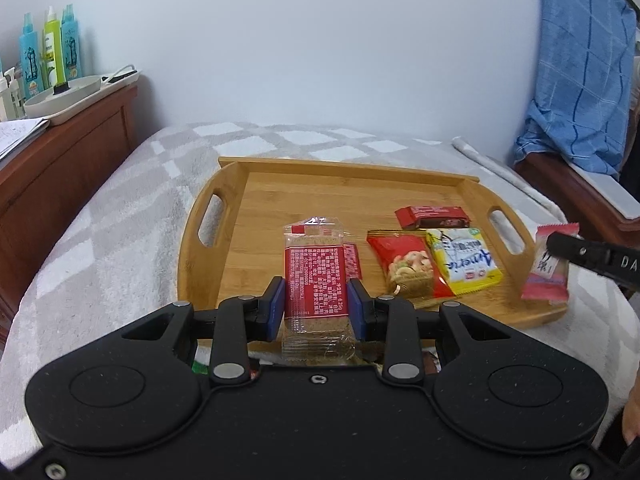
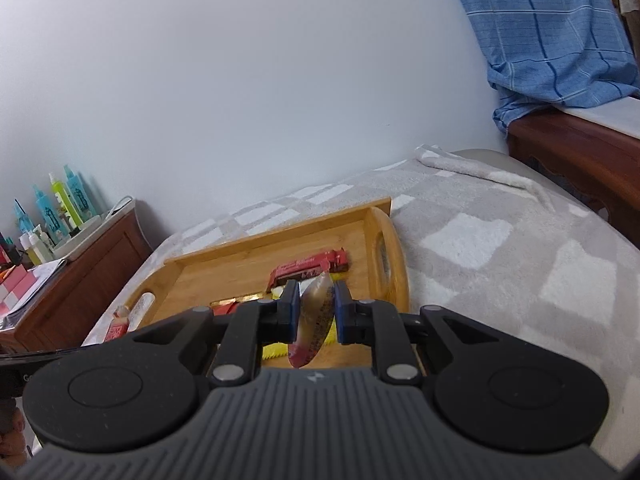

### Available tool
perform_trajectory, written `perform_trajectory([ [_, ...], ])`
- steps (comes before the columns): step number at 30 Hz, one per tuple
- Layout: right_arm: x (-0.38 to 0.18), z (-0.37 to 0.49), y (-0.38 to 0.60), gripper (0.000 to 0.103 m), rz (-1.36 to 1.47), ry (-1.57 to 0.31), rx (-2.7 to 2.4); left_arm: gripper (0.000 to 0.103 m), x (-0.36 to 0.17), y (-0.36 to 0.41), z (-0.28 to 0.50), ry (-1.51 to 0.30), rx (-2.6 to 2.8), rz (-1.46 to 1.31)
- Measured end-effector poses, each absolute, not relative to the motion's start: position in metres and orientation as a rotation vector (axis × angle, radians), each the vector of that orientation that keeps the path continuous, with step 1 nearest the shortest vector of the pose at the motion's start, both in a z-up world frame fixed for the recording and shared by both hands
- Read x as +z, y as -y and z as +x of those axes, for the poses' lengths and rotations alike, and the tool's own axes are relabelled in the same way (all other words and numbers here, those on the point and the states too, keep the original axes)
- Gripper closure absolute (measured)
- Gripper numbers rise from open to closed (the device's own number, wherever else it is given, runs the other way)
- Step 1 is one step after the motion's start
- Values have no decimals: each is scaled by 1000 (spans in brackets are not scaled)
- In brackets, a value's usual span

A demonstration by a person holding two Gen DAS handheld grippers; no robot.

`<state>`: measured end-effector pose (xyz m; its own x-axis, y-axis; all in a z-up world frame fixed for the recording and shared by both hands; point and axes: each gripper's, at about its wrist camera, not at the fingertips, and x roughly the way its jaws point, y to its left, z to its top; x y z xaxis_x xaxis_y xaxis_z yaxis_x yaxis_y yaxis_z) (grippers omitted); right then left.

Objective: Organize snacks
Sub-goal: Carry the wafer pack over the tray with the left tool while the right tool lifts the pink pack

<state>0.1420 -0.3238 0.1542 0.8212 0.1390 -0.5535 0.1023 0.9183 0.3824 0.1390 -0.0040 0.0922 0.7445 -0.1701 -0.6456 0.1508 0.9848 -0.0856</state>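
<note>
My left gripper (image 1: 316, 300) is shut on a clear-wrapped snack bar with a red label (image 1: 314, 276), held upright over the near edge of the wooden tray (image 1: 320, 170). On the tray lie a red nut packet (image 1: 408, 268), a yellow and white packet (image 1: 464, 260), a dark red bar (image 1: 432, 216) and a small red packet (image 1: 353, 260). My right gripper (image 2: 316, 304) is shut on a pink sachet (image 2: 314, 320), seen edge-on above the tray's right end (image 2: 396, 248). In the left wrist view that pink sachet (image 1: 548, 268) hangs just off the tray's right handle, and the dark red bar (image 2: 308, 266) lies beyond it.
The tray rests on a bed with a grey and white checked blanket (image 1: 120, 240). A wooden cabinet (image 1: 60, 168) at the left carries spray bottles (image 1: 52, 48) and a white dish. A blue checked cloth (image 1: 580, 80) hangs over the wooden bed frame at the right.
</note>
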Motion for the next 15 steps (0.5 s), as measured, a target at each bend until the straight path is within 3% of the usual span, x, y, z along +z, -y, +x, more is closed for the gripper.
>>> perform_trajectory([
  [15,122,229,341,83,355,-775,64,72,66,-4,202,-797,-107,-46],
])
